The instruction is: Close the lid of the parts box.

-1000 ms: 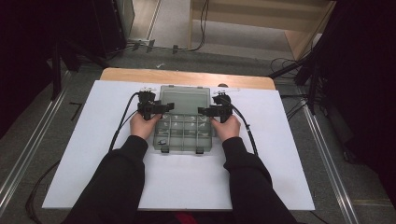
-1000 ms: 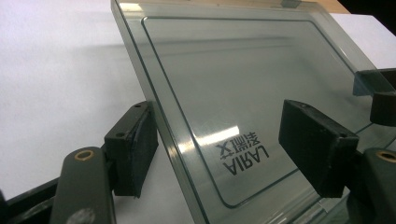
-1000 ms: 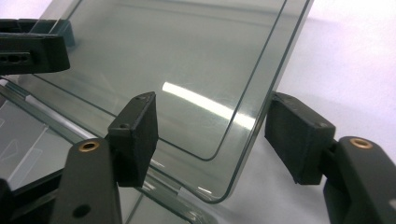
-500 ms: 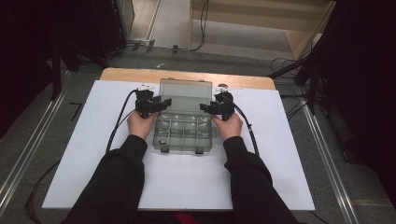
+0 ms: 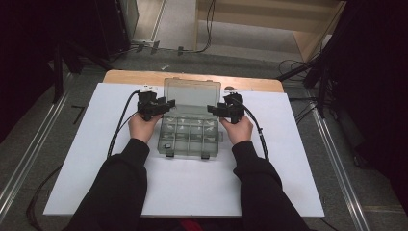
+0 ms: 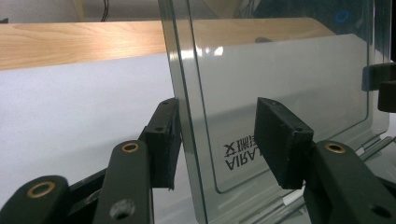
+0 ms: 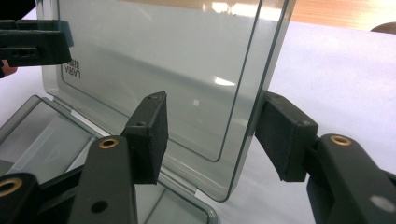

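1. A clear compartment box lies on the white sheet that covers the surface, between the two hands; its lid stands raised at the far side, hinged to the tray.
2. The left gripper straddles one side edge of the lid. In the left gripper view, the lid edge stands between the fingers: one pad lies at or just beside the panel, the other is well apart from it. The fingers have just been closing, yet they stand half wide and do not clamp.
3. The right gripper straddles the opposite edge. In the right gripper view, the lid passes between the fingers; the outer pad sits just beside the edge and the inner pad is apart from the panel. These fingers have been closing too and hold nothing yet.
4. Risk, uneven closure: if one side grips before the other, the thin panel is likely to twist and load the hinge.
5. Risk, single-pad contact: a pad that pushes from one face alone may swing the lid down onto the tray or back past upright, out of both grips.
6. Risk, sliding: the light box may skate across the smooth sheet when pressed sideways, since nothing braces the tray.
7. Risk, slip: the glossy plastic offers little hold, so a shallow bite near the edge may let go when the lid is moved.
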`<act>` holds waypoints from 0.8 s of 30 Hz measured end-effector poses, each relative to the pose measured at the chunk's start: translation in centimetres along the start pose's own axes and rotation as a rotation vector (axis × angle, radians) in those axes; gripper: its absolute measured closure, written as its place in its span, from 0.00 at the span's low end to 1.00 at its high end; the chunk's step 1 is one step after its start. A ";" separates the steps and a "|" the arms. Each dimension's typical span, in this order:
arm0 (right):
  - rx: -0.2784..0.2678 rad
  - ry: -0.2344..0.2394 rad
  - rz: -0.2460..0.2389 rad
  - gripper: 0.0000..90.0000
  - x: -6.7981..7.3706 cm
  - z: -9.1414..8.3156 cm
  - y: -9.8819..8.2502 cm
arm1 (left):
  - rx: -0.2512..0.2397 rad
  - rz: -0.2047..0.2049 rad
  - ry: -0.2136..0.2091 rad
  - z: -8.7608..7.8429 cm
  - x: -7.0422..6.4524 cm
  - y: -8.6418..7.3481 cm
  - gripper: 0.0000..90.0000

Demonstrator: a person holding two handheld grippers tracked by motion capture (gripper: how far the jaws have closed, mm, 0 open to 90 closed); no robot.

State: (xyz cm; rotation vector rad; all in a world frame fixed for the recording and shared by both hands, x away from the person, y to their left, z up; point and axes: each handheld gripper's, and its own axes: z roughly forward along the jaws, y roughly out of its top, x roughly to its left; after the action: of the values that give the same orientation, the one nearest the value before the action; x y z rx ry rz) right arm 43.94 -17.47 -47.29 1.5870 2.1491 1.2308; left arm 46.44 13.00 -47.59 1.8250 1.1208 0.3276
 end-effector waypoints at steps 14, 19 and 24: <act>-0.025 0.028 -0.014 0.50 0.3 -0.9 0.3 | -0.007 0.017 -0.006 -1.4 -0.5 0.1 0.57; -0.027 0.037 -0.022 0.51 0.4 -1.1 0.3 | -0.013 0.026 -0.004 -2.0 -0.7 0.1 0.57; -0.032 0.044 -0.035 0.52 0.6 -1.5 0.4 | -0.012 0.045 0.003 -2.4 -1.0 0.1 0.57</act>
State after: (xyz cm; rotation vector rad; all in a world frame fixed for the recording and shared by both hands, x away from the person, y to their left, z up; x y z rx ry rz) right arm 43.08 -17.63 -45.93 1.5174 2.1628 1.2948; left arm 44.42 13.56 -46.01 1.8420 1.0786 0.3625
